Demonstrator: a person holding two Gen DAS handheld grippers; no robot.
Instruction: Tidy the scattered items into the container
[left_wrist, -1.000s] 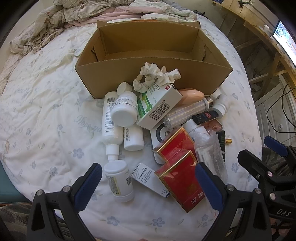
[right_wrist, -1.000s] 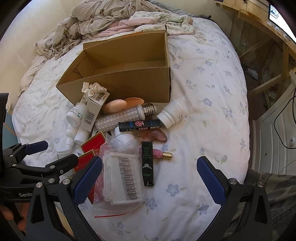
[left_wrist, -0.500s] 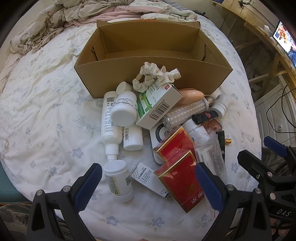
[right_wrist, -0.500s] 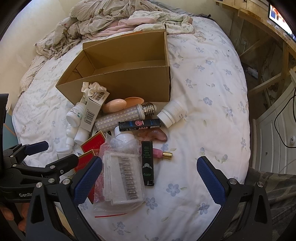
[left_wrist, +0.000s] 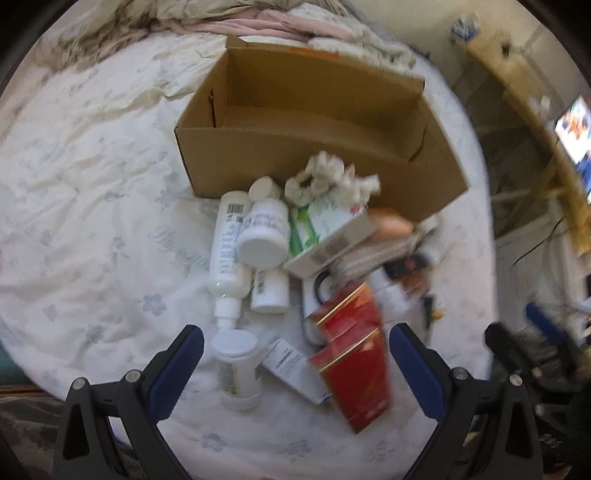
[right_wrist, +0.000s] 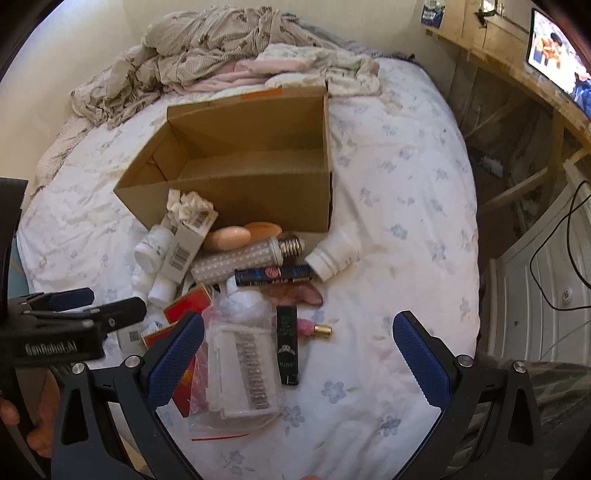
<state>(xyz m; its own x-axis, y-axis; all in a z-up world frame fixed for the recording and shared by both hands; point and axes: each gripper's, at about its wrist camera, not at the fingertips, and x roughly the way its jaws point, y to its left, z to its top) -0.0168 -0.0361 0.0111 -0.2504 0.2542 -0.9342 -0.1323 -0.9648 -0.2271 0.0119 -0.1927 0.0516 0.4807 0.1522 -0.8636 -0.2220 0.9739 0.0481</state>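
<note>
A: The cardboard box (right_wrist: 236, 192) stands open and bare on the bed (right_wrist: 406, 229); the clutter lies heaped just near of it.

B: Handling?

A: Two red packs (left_wrist: 354, 354) look light and stiff: take them across the flat faces. White bottles (left_wrist: 264, 236), perhaps five, may slip.

B: Jaws?

A: The left gripper (left_wrist: 295, 363) and right gripper (right_wrist: 297, 354) both gape apart, holding nothing.

Plain brown cardboard box (right_wrist: 236, 199) on a white bedsheet (right_wrist: 399, 229) dotted with pale blue flowers. White bottles (left_wrist: 264, 236), two red packs with gold edging (left_wrist: 354, 354), a black tube with blue lettering (right_wrist: 273, 275), peach oval soap (right_wrist: 226, 238). Gripper pads (right_wrist: 421, 358) are blue with a fine dimpled texture, on black frames.
</note>
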